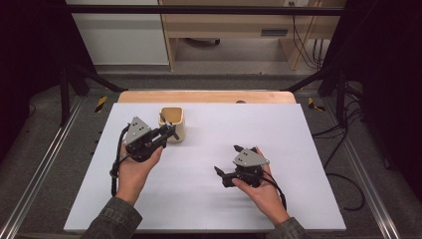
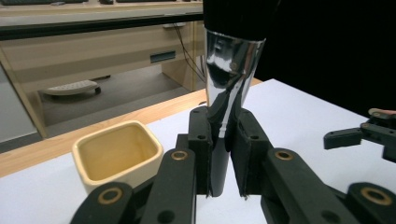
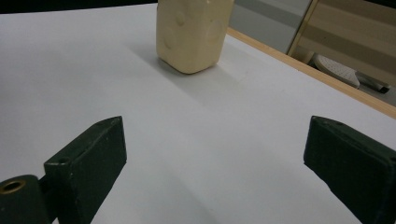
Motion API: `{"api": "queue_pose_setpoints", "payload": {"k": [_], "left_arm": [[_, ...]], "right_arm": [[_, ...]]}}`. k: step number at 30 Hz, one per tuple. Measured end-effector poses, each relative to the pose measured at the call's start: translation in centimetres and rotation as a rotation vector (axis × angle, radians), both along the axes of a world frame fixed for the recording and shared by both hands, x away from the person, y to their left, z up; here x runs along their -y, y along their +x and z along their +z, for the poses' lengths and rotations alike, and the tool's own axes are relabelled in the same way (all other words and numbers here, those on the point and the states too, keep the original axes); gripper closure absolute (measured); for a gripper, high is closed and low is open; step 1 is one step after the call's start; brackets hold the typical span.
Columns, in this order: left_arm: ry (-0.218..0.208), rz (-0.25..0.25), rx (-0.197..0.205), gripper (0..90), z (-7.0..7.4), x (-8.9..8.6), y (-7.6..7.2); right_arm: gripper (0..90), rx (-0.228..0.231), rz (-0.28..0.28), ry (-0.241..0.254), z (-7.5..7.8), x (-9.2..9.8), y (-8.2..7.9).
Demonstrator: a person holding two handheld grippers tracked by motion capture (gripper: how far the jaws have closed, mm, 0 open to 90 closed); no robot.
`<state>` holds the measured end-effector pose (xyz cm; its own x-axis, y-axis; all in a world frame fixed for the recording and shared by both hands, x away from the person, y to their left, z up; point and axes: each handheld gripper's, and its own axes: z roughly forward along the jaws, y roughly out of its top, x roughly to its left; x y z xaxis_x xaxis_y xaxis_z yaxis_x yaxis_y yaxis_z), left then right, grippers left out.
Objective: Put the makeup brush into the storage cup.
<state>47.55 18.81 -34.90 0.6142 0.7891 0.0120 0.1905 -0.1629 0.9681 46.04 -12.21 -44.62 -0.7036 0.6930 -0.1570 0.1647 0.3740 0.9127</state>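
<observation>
High view, bench (image 1: 298, 149): white sheet with a wooden strip along the far edge; both forearms come in from the near edge.
High view, open room: wide bare stretch on the right half and along the near edge; a dark frame and cables stand beyond the sides.
Cup (image 1: 172, 123): cream, square with rounded corners, standing upright near the far edge, left of the middle.
Cup, inside (image 2: 119, 150): in the left gripper view the mouth faces up and the yellowish inner walls and floor are bare as far as they can be seen.
Cup, outside (image 3: 192, 32): in the right gripper view the wall carries shallow round dimples; the base rests flat on the sheet, well apart from the right tongs.
Left tongs (image 1: 170, 132): closed tight on a tool, held above the sheet just beside the cup's right side.
Tool (image 2: 231, 74): shiny metal piece, narrow where the pads (image 2: 201, 154) pinch it and flaring wider upward into a black part at the top of the picture; a dark tip pokes out below the pads.
Right tongs (image 3: 212, 158): spread wide, nothing between the pads, bare sheet in the gap; they point toward the cup.
Right tongs, place (image 1: 230, 160): low over the middle of the bench, well apart from the left tongs.
</observation>
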Motion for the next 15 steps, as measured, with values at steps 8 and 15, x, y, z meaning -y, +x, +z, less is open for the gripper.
{"api": "queue_pose_setpoints", "payload": {"k": [8, 15], "left_arm": [[0.033, 0.008, 0.018, 78.8, 1.3, 0.0, 0.7], [0.042, 0.020, 0.018, 78.8, 1.6, -0.2, 1.3]], "right_arm": [[6.1, -0.005, -0.007, 0.001, -0.1, 0.2, 0.1], [6.3, 0.000, -0.012, 0.002, -0.1, 0.4, 0.2]]}}
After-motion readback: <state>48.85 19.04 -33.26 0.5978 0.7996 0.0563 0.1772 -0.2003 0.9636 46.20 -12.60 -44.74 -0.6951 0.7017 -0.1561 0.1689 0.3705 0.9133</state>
